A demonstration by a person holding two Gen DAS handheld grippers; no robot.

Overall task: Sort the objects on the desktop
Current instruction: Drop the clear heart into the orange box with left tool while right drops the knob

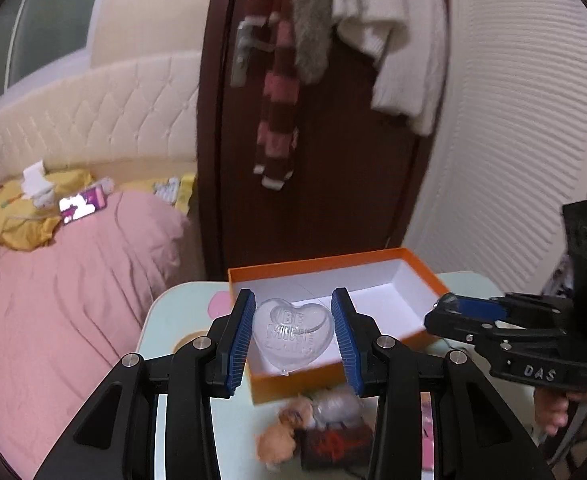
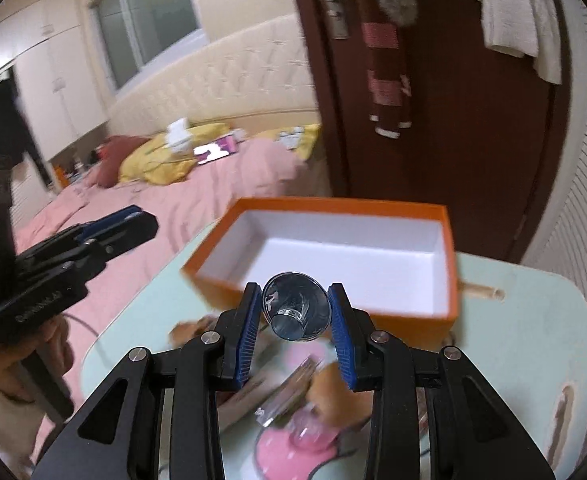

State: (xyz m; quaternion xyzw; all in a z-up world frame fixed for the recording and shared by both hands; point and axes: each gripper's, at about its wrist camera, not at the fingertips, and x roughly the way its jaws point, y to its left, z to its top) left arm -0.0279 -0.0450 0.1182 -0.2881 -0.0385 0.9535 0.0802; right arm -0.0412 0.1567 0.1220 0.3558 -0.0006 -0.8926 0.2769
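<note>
My left gripper (image 1: 292, 322) is shut on a clear plastic heart-shaped case (image 1: 292, 332), held above the near end of an open orange box (image 1: 421, 268) with a white inside. My right gripper (image 2: 295, 312) is shut on a small clear glass cup (image 2: 295, 312), held just in front of the same orange box (image 2: 451, 280). The right gripper (image 1: 449, 308) also shows in the left wrist view, beside the box's right side. The left gripper (image 2: 133, 216) shows at the left in the right wrist view. The box looks empty inside.
The box stands on a pale green table (image 2: 533, 320). Small plush toys (image 1: 281, 436) and a dark red item (image 1: 333, 444) lie on the table near me. A pink bed (image 1: 53, 300) is to the left, a brown door (image 1: 333, 160) behind.
</note>
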